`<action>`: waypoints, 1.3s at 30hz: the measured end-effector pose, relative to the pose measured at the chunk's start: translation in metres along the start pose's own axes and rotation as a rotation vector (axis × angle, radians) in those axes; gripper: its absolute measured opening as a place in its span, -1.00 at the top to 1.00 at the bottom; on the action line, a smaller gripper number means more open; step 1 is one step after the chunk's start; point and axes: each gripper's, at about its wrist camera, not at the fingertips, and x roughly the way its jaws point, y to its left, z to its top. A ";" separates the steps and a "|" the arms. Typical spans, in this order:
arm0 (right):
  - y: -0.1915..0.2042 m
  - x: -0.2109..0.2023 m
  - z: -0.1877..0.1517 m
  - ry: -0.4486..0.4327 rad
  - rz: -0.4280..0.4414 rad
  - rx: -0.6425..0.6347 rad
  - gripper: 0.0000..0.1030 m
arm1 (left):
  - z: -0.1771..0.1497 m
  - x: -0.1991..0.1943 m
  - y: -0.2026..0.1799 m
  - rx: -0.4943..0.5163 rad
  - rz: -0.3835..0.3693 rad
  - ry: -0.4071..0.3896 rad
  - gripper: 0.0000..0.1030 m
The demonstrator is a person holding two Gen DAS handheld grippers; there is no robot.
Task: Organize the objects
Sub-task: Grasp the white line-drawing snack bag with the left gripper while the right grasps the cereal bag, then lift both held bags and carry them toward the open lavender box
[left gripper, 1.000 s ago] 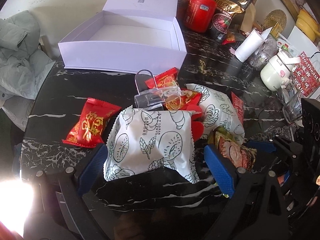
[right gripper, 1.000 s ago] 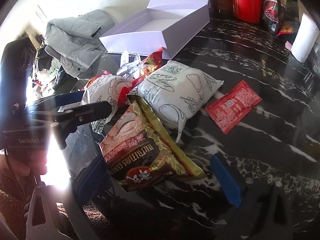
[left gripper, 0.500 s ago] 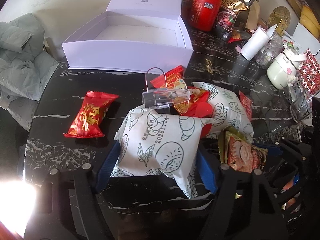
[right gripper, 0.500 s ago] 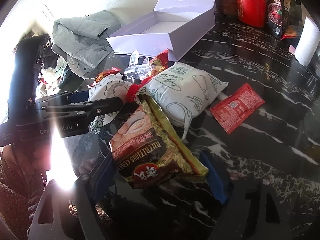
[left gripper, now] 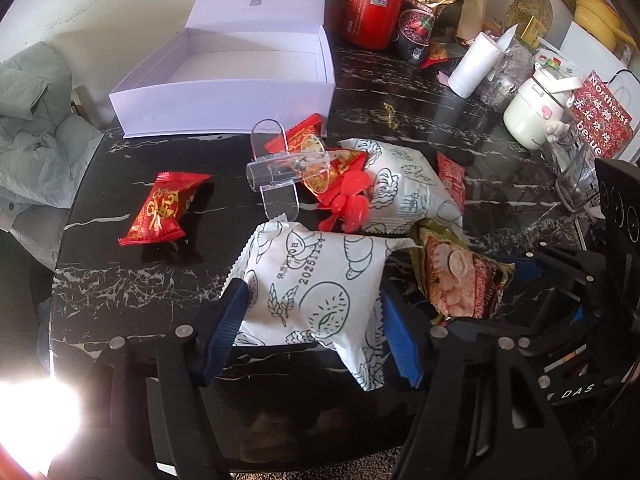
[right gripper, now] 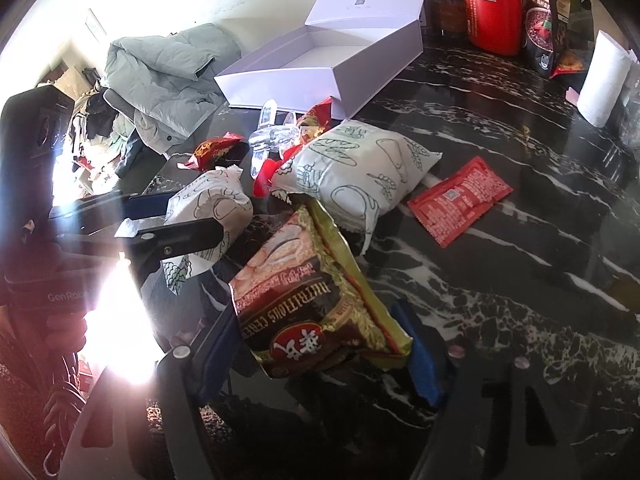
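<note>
A white snack bag [left gripper: 308,276] printed with green drawings sits between the blue pads of my left gripper [left gripper: 314,332]. The jaws are closing, and both pads press its sides. In the right wrist view a brown and gold cereal packet [right gripper: 308,300] lies tilted between the pads of my right gripper [right gripper: 320,352], whose jaws are also closing onto its edges. The same packet [left gripper: 456,276] shows at the right of the left wrist view. An open white box [left gripper: 224,96] stands at the back of the black marble table [left gripper: 120,280].
A second white bag [left gripper: 404,192], a clear acrylic stand [left gripper: 276,168], red plastic pieces [left gripper: 348,208] and a red candy packet [left gripper: 164,208] lie ahead. A flat red sachet [right gripper: 460,200] lies to the right. A red canister [left gripper: 374,12], paper roll [left gripper: 472,64] and white pot [left gripper: 532,116] crowd the back right.
Both pairs of jaws have narrowed from wide open onto their packets. The left gripper has edged forward, and the white bag now bulges between its pads.
</note>
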 end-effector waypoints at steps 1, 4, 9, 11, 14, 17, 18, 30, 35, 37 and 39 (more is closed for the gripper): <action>0.000 -0.001 -0.001 0.001 -0.004 -0.005 -0.45 | 0.000 0.001 -0.002 0.009 0.000 0.001 -0.26; 0.000 -0.003 -0.005 0.000 -0.009 -0.008 -0.45 | -0.001 0.004 -0.007 0.025 0.009 0.005 -0.31; -0.003 -0.003 -0.009 0.007 -0.003 -0.004 -0.50 | -0.003 0.021 -0.007 0.018 0.015 0.040 -0.47; -0.004 -0.003 -0.011 0.014 -0.003 -0.003 -0.53 | -0.005 0.024 -0.010 0.039 0.033 0.037 -0.56; -0.003 -0.003 -0.012 0.008 -0.007 -0.014 -0.54 | -0.008 0.028 -0.018 0.093 0.069 0.024 -0.58; -0.004 -0.003 -0.012 0.002 -0.008 -0.020 -0.54 | -0.009 0.027 -0.019 0.096 0.100 0.006 -0.41; -0.004 -0.003 -0.012 0.001 -0.008 -0.023 -0.54 | -0.008 0.026 -0.018 0.087 0.106 -0.002 -0.34; -0.003 -0.012 -0.017 -0.037 0.011 -0.026 0.03 | -0.006 0.017 -0.012 0.058 0.013 -0.022 -0.08; -0.005 -0.022 -0.019 -0.066 0.005 -0.014 0.08 | -0.008 0.005 -0.024 0.092 -0.012 -0.027 -0.03; -0.006 -0.027 -0.019 -0.079 0.005 -0.006 0.08 | -0.006 -0.001 -0.030 0.106 -0.021 -0.043 -0.03; -0.007 -0.033 -0.020 -0.092 0.001 0.002 0.08 | -0.003 -0.006 -0.034 0.120 -0.025 -0.054 -0.03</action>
